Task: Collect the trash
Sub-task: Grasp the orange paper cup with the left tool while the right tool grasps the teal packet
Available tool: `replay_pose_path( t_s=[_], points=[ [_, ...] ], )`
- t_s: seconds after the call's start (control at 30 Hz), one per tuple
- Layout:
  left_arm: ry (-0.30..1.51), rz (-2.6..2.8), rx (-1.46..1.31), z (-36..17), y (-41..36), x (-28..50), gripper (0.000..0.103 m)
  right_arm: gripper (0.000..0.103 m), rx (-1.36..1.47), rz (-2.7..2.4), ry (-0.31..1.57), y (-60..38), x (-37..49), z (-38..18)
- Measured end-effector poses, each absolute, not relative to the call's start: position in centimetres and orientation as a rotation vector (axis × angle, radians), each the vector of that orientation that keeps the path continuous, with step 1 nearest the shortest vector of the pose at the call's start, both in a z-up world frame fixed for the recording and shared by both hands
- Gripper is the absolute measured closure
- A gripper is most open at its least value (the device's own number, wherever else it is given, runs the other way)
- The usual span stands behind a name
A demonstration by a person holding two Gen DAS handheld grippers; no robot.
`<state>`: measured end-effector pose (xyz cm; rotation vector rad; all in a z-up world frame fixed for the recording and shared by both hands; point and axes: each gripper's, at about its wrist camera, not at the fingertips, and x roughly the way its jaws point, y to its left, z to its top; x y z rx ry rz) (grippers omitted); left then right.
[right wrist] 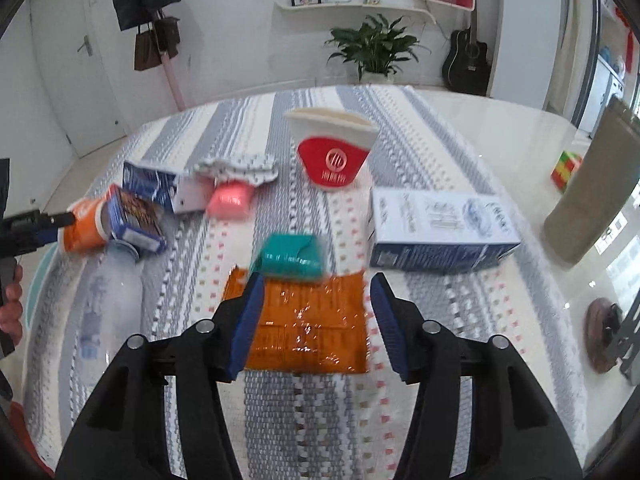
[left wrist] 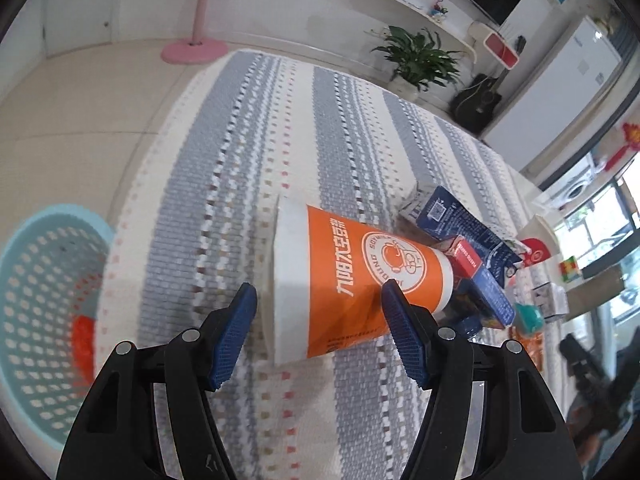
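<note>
1. A living room holds a table with a striped cloth (right wrist: pixel 304 408) of grey and white. A green plant (right wrist: pixel 374 46) and a black guitar (right wrist: pixel 466 58) stand by the far wall.
2. Lots of trash lies on the cloth: an orange cup (left wrist: pixel 360 280) on its side, a shiny orange wrapper (right wrist: pixel 308 320), a teal packet (right wrist: pixel 290 256), a red and white cup (right wrist: pixel 334 152) and a long blue and white box (right wrist: pixel 440 232).
3. A light blue basket (left wrist: pixel 40 304) sits beside the table, low on the left in the left view. It looks like the place for the trash.
4. The left gripper (left wrist: pixel 318 308) is spread wide. The orange cup lies between its blue pads (left wrist: pixel 236 332), but they do not seem to squeeze it yet.
5. The right gripper (right wrist: pixel 316 320) is wide too, over the orange wrapper, holding nothing.
6. To do it well, the left tongs should go lower, squeeze the cup's middle softly so it does not squash, then carry it over the basket.
7. The wrapper is flat and slippery, so pinching one edge may work best.
</note>
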<state>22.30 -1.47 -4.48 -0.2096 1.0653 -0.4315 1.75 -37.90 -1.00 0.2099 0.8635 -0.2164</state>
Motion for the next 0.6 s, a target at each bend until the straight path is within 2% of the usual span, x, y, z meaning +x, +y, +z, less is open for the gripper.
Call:
replay_pose_path(
  t_s=[0.03,0.1,0.17,0.23,0.57,0.6],
  points=[
    [1.069,-0.444,-0.229,-4.7,-1.4,22.3,0.043,0.049,0.212,-0.208,0.868,-37.8,2.0,-1.2],
    [1.075,-0.474,-0.272,-4.9,-1.3,22.2,0.053,0.048,0.223,-0.192,0.875,-37.6,3.0,-1.5],
    [1.08,-0.483,-0.283,-5.1,-1.4,21.9,0.058,0.044,0.244,-0.18,0.885,-37.4,3.9,-1.6],
    [1.085,-0.501,-0.282,-5.1,-1.7,21.5,0.064,0.035,0.268,-0.178,0.898,-37.5,4.7,-1.8],
    [1.102,-0.559,-0.299,-5.6,-3.4,19.7,0.082,0.034,0.218,-0.219,0.993,-36.3,7.8,-3.6],
    [1.101,-0.568,-0.307,-5.7,-3.5,19.5,0.084,0.039,0.211,-0.221,0.997,-36.3,7.8,-3.7]
  ],
)
